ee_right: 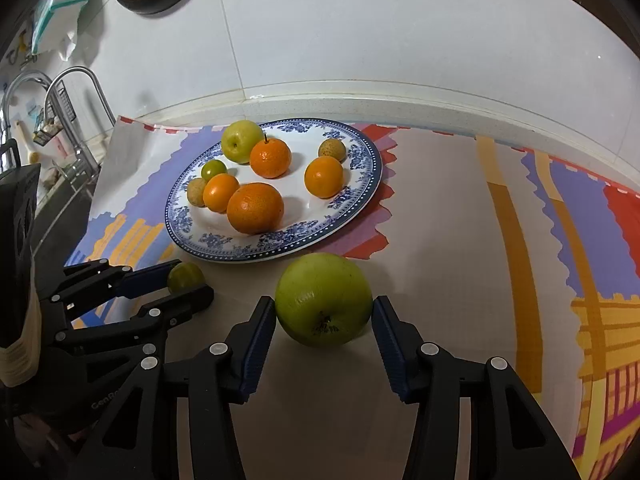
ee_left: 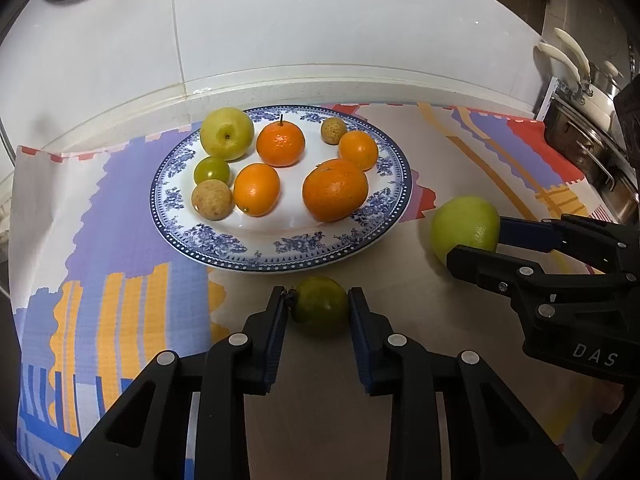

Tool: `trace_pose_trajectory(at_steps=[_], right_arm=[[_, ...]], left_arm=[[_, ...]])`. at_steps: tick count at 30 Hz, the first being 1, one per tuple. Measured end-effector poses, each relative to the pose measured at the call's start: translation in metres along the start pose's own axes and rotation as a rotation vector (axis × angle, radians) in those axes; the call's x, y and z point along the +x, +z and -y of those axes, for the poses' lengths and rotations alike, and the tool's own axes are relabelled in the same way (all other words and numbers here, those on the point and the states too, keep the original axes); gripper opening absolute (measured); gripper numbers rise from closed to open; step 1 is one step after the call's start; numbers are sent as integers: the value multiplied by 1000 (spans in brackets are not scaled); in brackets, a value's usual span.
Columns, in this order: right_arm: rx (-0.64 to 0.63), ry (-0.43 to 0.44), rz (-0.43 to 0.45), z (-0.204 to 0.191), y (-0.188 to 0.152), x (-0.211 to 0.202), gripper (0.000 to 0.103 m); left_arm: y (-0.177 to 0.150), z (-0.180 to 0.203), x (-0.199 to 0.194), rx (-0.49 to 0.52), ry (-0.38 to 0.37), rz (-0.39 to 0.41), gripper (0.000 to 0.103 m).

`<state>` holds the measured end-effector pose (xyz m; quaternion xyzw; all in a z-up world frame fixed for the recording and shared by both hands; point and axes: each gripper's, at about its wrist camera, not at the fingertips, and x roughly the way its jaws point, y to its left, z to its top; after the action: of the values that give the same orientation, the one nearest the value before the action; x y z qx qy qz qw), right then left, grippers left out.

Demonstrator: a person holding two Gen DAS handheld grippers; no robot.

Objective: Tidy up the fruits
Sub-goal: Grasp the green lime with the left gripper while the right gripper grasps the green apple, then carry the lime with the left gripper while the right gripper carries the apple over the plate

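1. A kitchen counter of pale speckled stone runs along a wall of large white tiles. A patterned cloth in purple, orange, red, blue and beige covers the counter.
2. In the right wrist view, a curved metal tap and a wire rack stand at the far left, by a sink. In the left wrist view, steel pots with cream handles sit at the far right.
3. One round blue-and-white patterned plate lies on the cloth near the wall.
4. The plate holds eight fruits: four orange citrus fruits, the largest nearest the camera; one yellow-green apple at the back left rim; one small green citrus; and two small brown, rough-skinned fruits, one at the front left and one at the back.
5. Two fruits lie on the cloth, off the plate and in front of it.
6. The first is a small dark green citrus just before the plate's near rim. The left gripper is clamped on it, both pads pressing its sides.
7. The second is a large green apple, stem end facing the camera, to the right of the small fruit. The right gripper straddles it with fingers apart. The left pad touches or nearly touches the apple; a thin gap shows at the right pad.
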<state>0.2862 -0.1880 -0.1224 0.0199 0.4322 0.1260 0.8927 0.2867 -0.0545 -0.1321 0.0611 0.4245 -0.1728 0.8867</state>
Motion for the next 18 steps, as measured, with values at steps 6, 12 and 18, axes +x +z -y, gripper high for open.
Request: trace_pose_trajectory(at_steps=[6, 12, 18], right_arm=[[13, 4, 3, 2, 0, -1, 50], [15, 3, 6, 2, -1, -3, 50], [13, 3, 29, 0, -1, -13, 50]], left_arm=[[1, 0, -6, -1, 4, 15, 29], [1, 1, -12, -5, 4, 24, 29], [1, 1, -21, -19, 5, 39, 29]])
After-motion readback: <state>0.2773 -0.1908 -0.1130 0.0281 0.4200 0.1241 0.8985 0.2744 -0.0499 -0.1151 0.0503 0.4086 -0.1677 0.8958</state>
